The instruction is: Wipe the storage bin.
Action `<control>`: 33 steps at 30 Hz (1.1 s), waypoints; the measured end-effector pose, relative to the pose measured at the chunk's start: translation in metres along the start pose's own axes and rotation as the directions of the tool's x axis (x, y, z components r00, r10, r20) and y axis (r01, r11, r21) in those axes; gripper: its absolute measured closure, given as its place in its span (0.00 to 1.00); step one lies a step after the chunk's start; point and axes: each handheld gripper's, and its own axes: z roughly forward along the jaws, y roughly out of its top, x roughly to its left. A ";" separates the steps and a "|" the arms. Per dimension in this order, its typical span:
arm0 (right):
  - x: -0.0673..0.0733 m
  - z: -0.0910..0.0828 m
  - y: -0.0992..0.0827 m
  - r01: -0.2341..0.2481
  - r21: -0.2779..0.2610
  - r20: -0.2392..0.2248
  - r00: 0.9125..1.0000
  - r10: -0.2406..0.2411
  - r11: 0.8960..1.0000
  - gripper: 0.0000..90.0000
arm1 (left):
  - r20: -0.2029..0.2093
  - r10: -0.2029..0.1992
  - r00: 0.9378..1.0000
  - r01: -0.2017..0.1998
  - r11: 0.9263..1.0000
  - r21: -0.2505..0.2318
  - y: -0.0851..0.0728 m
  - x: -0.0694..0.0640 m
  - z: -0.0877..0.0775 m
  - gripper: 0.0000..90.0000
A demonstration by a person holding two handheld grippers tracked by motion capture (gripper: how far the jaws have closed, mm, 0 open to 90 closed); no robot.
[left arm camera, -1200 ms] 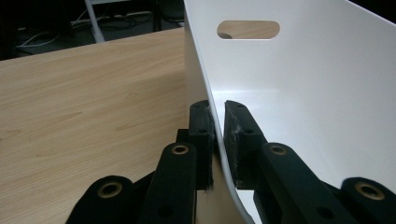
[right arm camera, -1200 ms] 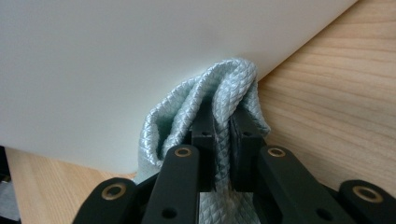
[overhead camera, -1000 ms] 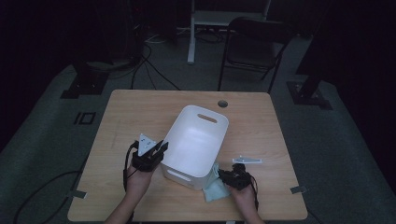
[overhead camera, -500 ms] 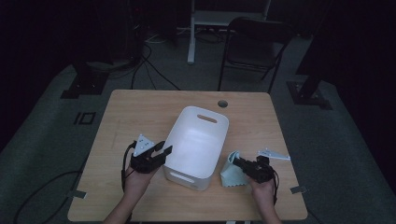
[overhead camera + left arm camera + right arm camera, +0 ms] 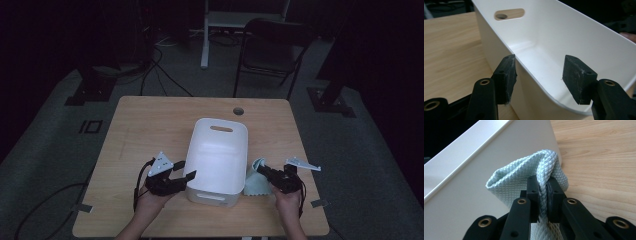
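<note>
From the high view, a white bin [image 5: 218,155] stands near the middle of the wooden surface [image 5: 150,125], its long side running from the near edge toward the far edge, with a handle slot at its far end. The left claw [image 5: 186,176] sits at the bin's near left corner, straddling the wall. The right claw [image 5: 261,171] is just beside the bin's right wall, toward the near right corner of the surface, clamped on a pale green cloth [image 5: 254,176] that droops onto the wood. A round hole [image 5: 238,110] lies in the surface near the far edge. Beyond that edge, on the floor, stand a dark chair [image 5: 275,45], a white frame leg [image 5: 205,35] and loose cables [image 5: 165,65].

In the left gripper view, the bin's [image 5: 564,32] wall rim runs between the two black pads [image 5: 505,77]; the left pad rests against the outer face, the right one stands off inside. The jaws have just been opening and stand apart around the wall.

In the right gripper view, the right claw's [image 5: 544,195] jaws are pressed together on a bunched fold of the quilted cloth [image 5: 524,177]. The bin's [image 5: 474,170] white outer wall rises right behind it, blocking the way forward, with bare wood to the right.
</note>
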 end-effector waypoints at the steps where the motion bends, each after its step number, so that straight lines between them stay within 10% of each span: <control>1: -0.001 0.000 0.000 0.002 -0.001 0.001 1.000 -0.002 1.000 0.92 | 0.019 -0.004 1.000 0.003 1.000 0.007 0.000 -0.001 0.000 0.50; 18: -0.006 -0.007 0.003 0.000 -0.021 0.008 1.000 0.000 1.000 0.92 | 0.100 0.052 0.994 -0.051 0.999 -0.020 0.013 0.001 -0.005 0.50; 33: -0.006 -0.006 0.002 -0.005 -0.021 0.003 1.000 0.005 1.000 0.92 | 0.049 0.073 0.996 -0.069 0.994 -0.086 0.058 0.053 0.027 0.48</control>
